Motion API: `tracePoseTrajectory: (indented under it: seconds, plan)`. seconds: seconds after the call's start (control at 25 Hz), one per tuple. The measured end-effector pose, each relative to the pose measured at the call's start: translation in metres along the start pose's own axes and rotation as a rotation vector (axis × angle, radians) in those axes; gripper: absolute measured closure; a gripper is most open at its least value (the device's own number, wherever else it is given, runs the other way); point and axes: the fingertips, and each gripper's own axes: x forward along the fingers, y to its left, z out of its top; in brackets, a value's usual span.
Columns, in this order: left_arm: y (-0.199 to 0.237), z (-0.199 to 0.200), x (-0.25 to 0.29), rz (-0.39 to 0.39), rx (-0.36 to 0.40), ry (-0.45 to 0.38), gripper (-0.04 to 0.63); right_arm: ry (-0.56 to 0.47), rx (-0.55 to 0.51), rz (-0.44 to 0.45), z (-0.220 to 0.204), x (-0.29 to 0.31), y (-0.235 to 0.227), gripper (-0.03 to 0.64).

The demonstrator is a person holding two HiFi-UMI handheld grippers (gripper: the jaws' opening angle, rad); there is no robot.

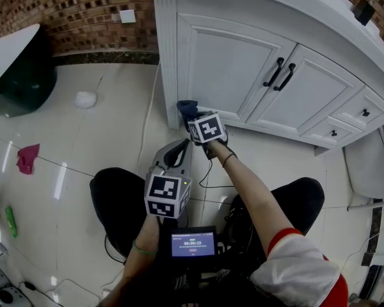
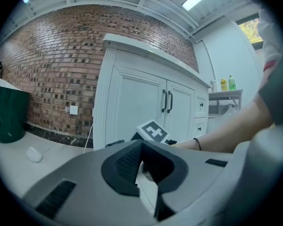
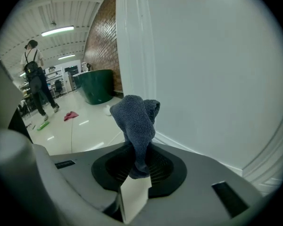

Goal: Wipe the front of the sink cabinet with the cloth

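Your right gripper [image 1: 195, 119] is clamped on the cloth [image 1: 186, 108], whose bunched end sticks out close against the lower left corner of the cabinet [image 1: 230, 69], probably to start a stroke there; your left gripper [image 1: 174, 155], jaws together on nothing, waits clear behind.

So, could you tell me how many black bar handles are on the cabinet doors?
2: the left door's handle and the right door's handle, side by side where the doors meet. The drawers beside them carry small knobs instead. None looks hidden.
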Motion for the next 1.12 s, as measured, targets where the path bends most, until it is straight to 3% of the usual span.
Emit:
tracePoseTrajectory:
  seconds: [0.2,0.36,1.12]
  plan:
    - [0.014,0.002,-0.005,0.035,0.017,-0.012,0.558,0.010,-0.024,0.029,0.009,0.027,0.026,0.551]
    - [0.020,-0.002,-0.006,0.043,-0.003,-0.009,0.558,0.032,-0.029,0.001,0.002,0.029,0.013,0.551]
    - [-0.018,-0.013,0.009,-0.005,0.045,0.085,0.558,0.069,0.086,-0.253,-0.080,-0.101,-0.160,0.551]
